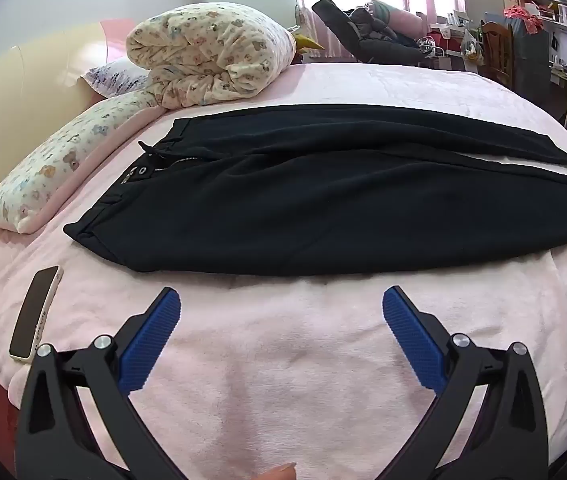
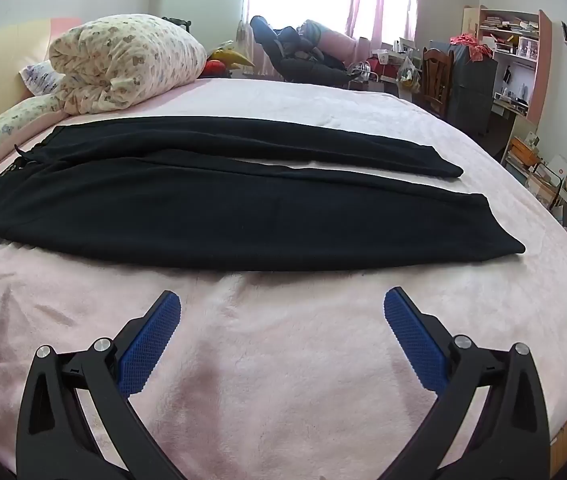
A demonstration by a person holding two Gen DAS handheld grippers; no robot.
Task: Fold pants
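Two claws, both spread wide, nothing between the blue pads: left claw (image 1: 281, 306), right claw (image 2: 282, 307). Both hover over bare pink blanket (image 2: 283, 360). Black pants (image 2: 223, 216) lie flat across bed, unfolded, waistband left, legs apart. Phone (image 1: 35, 314) near left edge.

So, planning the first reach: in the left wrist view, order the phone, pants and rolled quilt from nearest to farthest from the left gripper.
From the open left gripper:
1. phone, on the bed at left.
2. pants, flat ahead.
3. rolled quilt, far left, behind the pants.
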